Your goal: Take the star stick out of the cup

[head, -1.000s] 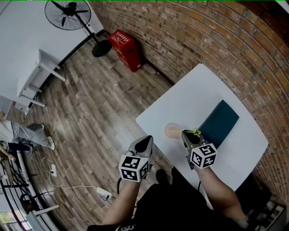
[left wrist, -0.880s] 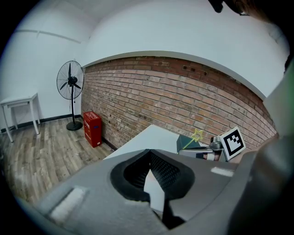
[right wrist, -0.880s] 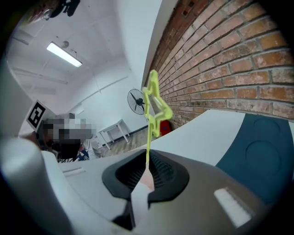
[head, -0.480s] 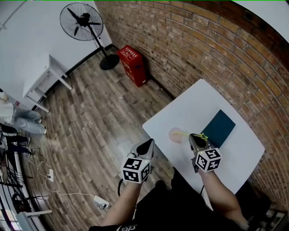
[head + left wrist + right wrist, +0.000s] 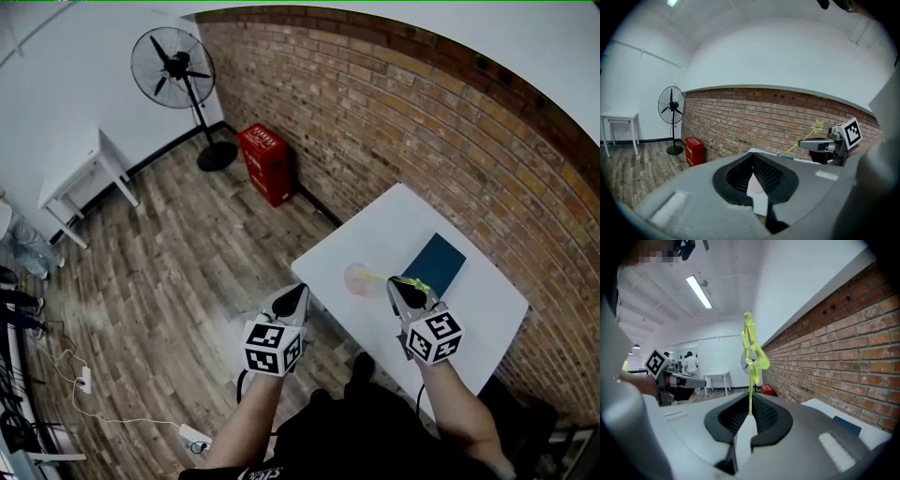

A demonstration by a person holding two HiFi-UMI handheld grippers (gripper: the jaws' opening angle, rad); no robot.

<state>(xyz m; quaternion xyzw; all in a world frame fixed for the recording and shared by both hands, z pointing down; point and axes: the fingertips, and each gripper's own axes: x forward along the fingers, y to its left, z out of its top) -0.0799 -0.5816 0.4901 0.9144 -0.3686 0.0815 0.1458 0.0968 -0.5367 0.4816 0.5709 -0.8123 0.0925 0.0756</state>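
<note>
Right claw: jaws closed on the star stick. In the right gripper view the yellow-green stick rises straight out from between the pinched tips, with the star head above them.

Left claw: jaws together, nothing between them. It is held off the near-left edge of the tabletop, over the wood floor.

Star stick position: tilted. The star end is up at the right claw and the thin shaft slopes down toward the cup. The left gripper view shows the same slant, star uppermost beside the right claw. The lower tip appears to be at or just over the cup mouth; whether it is still inside cannot be resolved from the head view.

Cup: pale, translucent, upright on the tabletop near its left edge, just left of the right claw.

Other items: a dark teal flat book lies on the tabletop just beyond the right claw. A pedestal fan and a red crate stand along the brick wall.
</note>
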